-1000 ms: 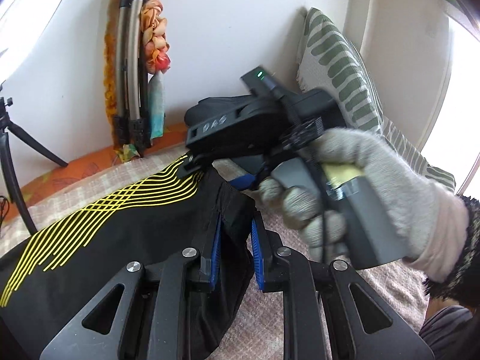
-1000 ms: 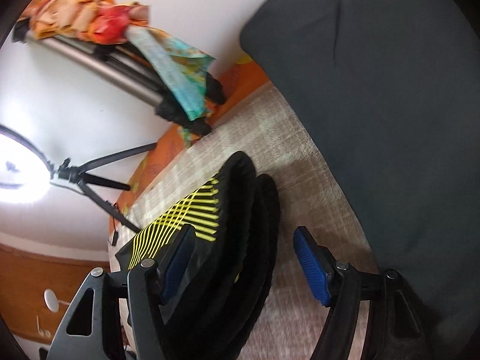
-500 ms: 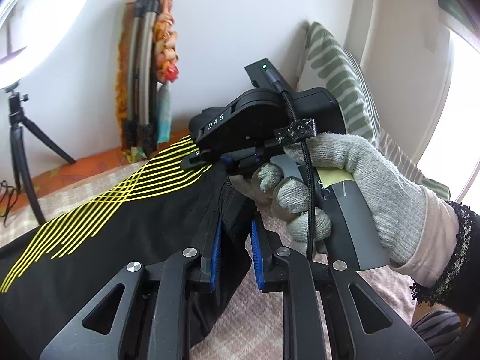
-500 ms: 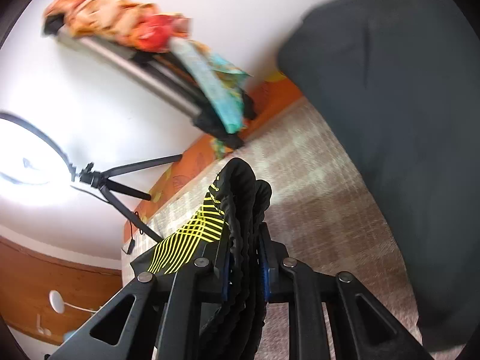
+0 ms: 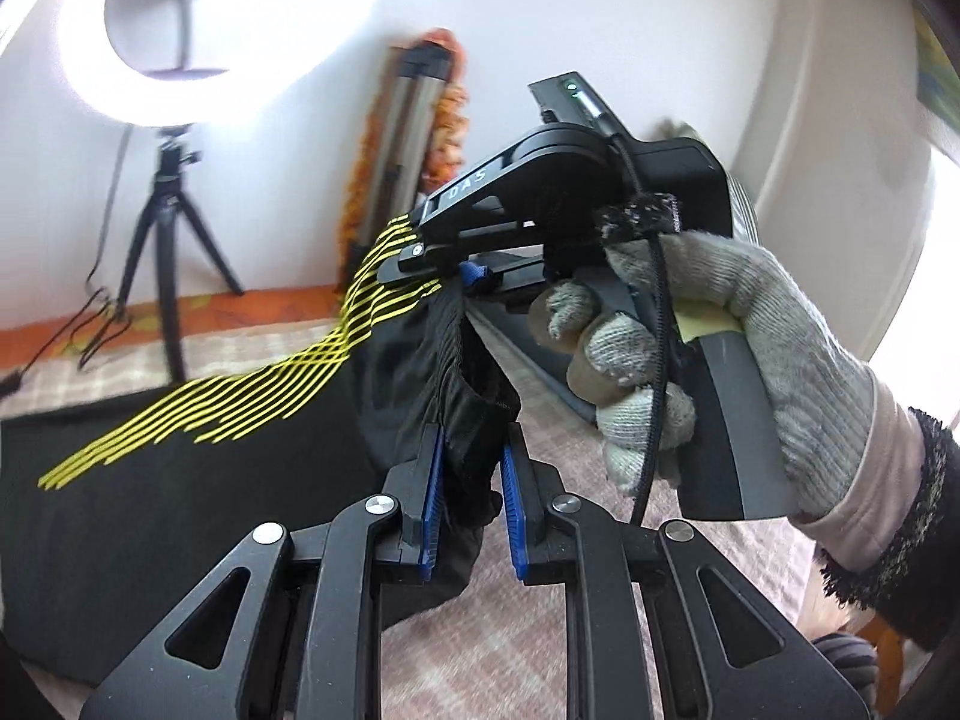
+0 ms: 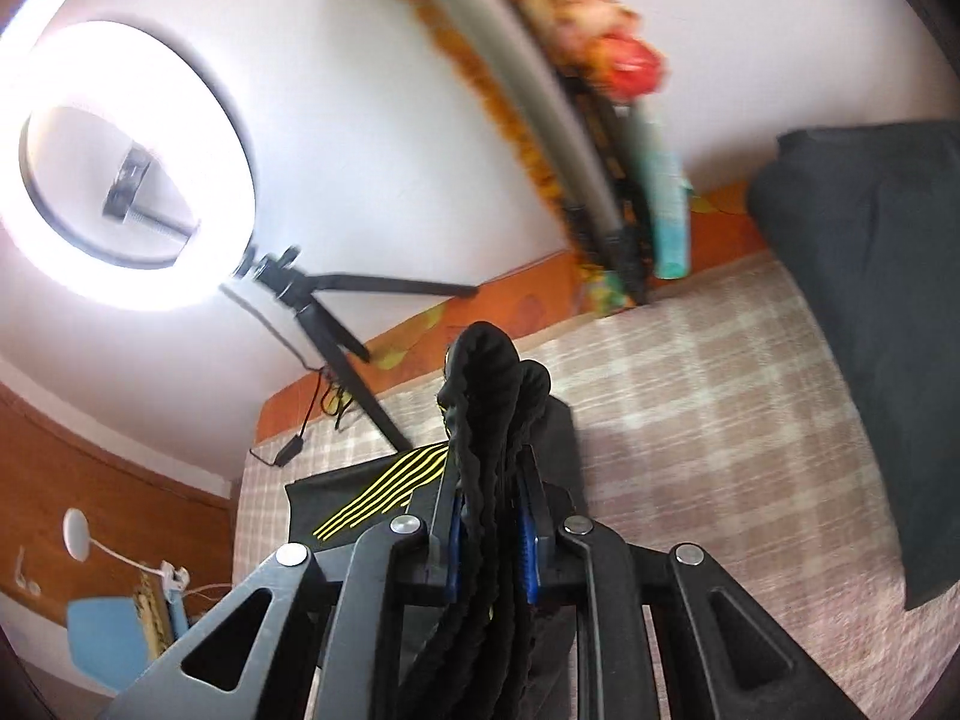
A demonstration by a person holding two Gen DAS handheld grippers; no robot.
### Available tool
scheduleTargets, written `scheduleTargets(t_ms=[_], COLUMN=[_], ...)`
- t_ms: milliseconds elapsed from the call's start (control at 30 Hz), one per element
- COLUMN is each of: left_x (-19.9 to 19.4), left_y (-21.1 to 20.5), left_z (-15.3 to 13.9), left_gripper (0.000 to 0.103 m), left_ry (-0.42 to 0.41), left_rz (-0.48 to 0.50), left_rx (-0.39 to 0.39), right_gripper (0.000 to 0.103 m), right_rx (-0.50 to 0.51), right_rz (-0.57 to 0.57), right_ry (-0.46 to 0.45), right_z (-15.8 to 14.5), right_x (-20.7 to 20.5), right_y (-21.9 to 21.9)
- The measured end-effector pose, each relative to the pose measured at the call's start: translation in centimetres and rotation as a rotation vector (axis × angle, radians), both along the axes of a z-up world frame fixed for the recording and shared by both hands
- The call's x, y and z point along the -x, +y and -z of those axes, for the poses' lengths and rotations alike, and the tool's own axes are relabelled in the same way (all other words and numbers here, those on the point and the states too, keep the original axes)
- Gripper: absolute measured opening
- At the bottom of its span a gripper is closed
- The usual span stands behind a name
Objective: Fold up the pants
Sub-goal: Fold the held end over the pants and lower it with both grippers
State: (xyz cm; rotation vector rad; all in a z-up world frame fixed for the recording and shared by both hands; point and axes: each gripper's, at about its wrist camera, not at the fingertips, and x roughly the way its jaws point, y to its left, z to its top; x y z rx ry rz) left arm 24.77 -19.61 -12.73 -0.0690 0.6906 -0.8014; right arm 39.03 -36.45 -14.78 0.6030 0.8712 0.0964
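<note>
Blown-out ring light [image 5: 162, 30] glare, motion-blurred background, fisheye-warped edges.

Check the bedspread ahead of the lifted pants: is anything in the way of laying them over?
Nothing visible. Both the left gripper and right gripper already clamp the pants; the checked bedspread ahead shows bare.

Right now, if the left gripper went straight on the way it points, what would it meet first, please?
The left gripper, shut on the black pants, points toward the right gripper just ahead, which pinches the same fabric. It would probably meet that first, or the gloved hand holding it; depth is unclear.
</note>
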Motion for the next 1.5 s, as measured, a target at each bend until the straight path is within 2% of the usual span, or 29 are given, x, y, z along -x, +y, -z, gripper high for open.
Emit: scheduleTargets(t_ms=[333, 500, 933, 1267, 1367, 1500], left_x=[0.6, 0.8, 0.5, -1.3, -1.4, -1.4], left_y=[6.1, 10.7, 19.2, 22.7, 23.4, 24.3], left_z=[-1.0, 0.1, 2.7, 6.2, 6.7, 6.7], left_gripper=[0.016, 0.016, 0.016, 0.016, 0.016, 0.019], left_ry=[-0.010, 0.047, 0.117, 0.217, 0.242, 0.245], left_rz=[-0.108, -0.206, -0.356, -0.448, -0.479, -0.537], left_rx=[0.042, 0.110, 0.154, 0.140, 0.137, 0.096], right_gripper=[0.012, 0.012, 0.012, 0.012, 0.012, 0.012], right_rx=[0.084, 0.118, 0.182, 0.241, 0.254, 0.273], right_rz=[-0.085, -0.146, -0.276, -0.294, -0.301, -0.323], right_ry=[-0.011, 0.001, 0.070, 0.163, 0.192, 0.205], right_z=[-1.8, -1.4, 1.9, 6.2, 7.6, 8.3], right_x=[-1.1, -2.0, -5.5, -8.1, -9.0, -9.7], right_y=[7.4, 11.7, 23.2, 27.6, 29.0, 30.4])
